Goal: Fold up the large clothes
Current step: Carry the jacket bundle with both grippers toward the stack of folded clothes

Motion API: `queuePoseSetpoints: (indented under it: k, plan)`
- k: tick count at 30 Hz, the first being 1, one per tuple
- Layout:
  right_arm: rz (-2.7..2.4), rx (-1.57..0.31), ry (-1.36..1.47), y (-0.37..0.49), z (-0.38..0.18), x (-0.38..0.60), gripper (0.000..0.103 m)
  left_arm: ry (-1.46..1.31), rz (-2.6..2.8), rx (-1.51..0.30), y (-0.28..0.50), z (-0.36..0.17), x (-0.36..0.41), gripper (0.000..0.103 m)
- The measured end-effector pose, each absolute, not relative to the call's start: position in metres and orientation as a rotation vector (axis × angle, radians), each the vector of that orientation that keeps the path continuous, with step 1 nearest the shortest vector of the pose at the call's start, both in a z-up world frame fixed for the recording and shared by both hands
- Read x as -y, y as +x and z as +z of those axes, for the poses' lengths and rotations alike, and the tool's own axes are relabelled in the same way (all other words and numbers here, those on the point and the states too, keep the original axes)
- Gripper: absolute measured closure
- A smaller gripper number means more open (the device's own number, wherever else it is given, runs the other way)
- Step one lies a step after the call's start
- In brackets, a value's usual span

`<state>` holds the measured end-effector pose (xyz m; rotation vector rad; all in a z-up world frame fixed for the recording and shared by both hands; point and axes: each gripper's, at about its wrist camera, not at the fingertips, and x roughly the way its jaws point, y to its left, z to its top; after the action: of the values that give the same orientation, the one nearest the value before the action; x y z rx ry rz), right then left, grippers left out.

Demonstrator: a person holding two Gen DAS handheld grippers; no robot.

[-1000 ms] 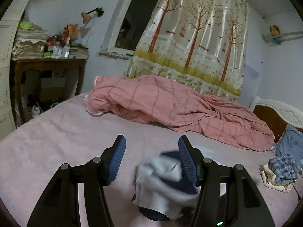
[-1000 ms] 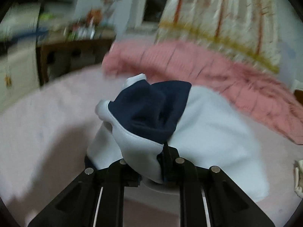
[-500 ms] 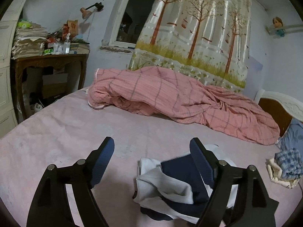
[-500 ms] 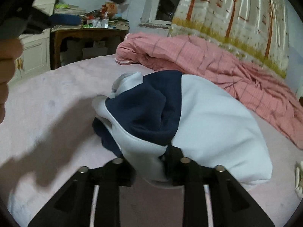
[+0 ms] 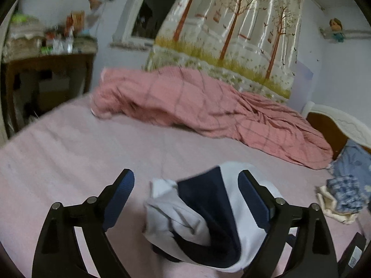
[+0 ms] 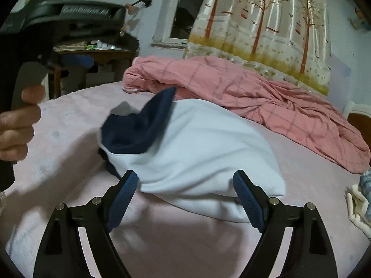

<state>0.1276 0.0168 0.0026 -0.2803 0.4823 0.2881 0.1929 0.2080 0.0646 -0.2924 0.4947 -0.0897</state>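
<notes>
Navy-and-white garment (image 5: 208, 217) blurred, partly hidden behind hand-held gripper (image 5: 187, 192)

A bedroom by dim artificial light: pale lavender walls (image 5: 336, 53), a dark window (image 6: 185, 11) half covered by a tree-printed curtain (image 5: 231, 34), and a wall lamp (image 6: 136, 5) beside it. A bed (image 5: 81, 143) with a pink sheet fills the room — a rumpled pink checked quilt (image 5: 208, 106) along its far side. A cluttered wooden counter (image 5: 46, 64) stands at left.
</notes>
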Motion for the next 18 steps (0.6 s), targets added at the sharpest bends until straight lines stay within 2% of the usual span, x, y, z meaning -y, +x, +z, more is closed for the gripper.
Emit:
queuePoseSetpoints:
  k: [10,11,12,13,14,16,18]
  plan:
    - [0.222,-0.554,-0.082,0.163,0.018,0.09,0.017,-0.138,-0.118,-0.668,0.225,0.019,-0.149,0.005]
    - [0.253,-0.59,-0.082,0.169,0.015,0.097,0.017,-0.134,-0.08,-0.687,0.231,0.01,-0.149,0.011]
    - [0.288,-0.632,-0.094,0.175,0.011,0.103,0.017,-0.113,-0.002,-0.7,0.235,0.002,-0.152,0.022]
    - [0.3,-0.659,-0.121,0.178,0.006,0.106,0.017,-0.081,0.062,-0.714,0.24,-0.006,-0.155,0.059]
    - [0.303,-0.674,-0.155,0.18,0.0,0.107,0.017,-0.076,0.075,-0.718,0.243,-0.012,-0.161,0.079]
    - [0.298,-0.682,-0.218,0.181,-0.01,0.107,0.017,-0.117,0.107,-0.721,0.245,-0.016,-0.174,0.085]
    - [0.289,-0.69,-0.247,0.185,-0.017,0.105,0.017,-0.152,0.139,-0.701,0.243,-0.014,-0.183,0.085]
